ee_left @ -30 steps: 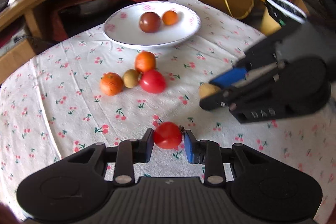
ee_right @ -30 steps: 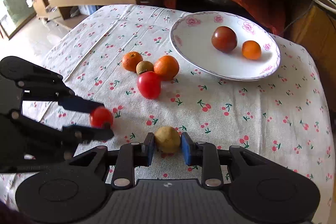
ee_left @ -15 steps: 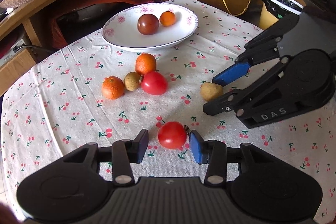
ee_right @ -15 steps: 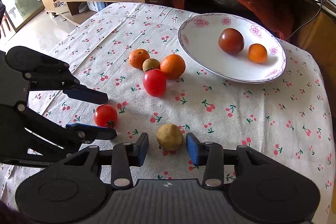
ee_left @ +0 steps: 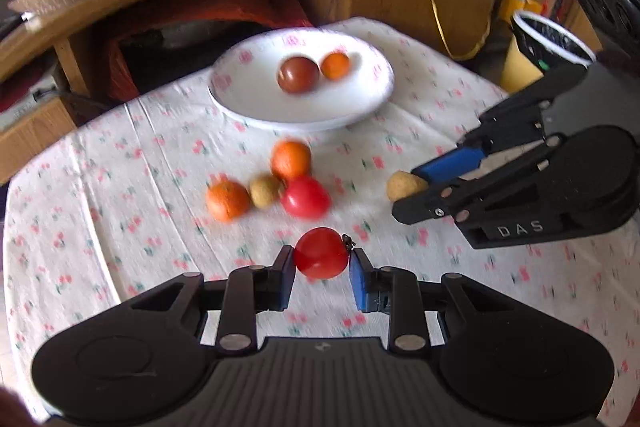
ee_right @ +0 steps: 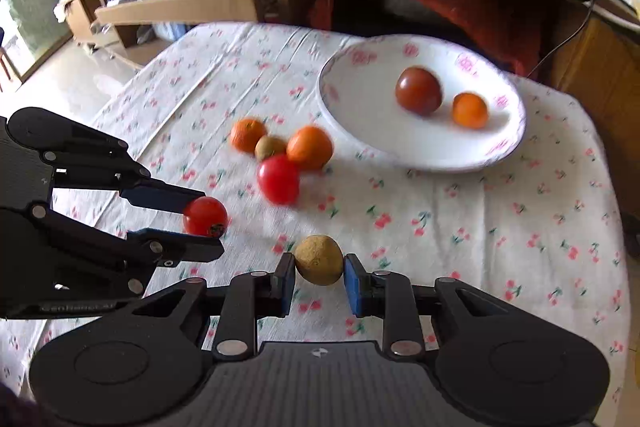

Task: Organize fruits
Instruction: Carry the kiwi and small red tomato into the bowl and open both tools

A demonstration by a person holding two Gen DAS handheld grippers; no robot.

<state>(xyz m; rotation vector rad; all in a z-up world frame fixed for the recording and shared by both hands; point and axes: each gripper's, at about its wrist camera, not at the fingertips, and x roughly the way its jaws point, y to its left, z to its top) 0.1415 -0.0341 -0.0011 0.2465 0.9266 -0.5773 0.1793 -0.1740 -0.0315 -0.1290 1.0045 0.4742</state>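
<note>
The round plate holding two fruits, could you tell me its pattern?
White plate with pink flowers around the rim, clearest in the right wrist view.

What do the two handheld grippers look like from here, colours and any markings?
Both are matte black plastic with ribbed bodies, silver rivets and linkage bars ending in blue pads. The right gripper carries raised "DAS" lettering on its side; the left gripper has faint embossed lettering too blurred to read. No cables or sleeves visible.
</note>
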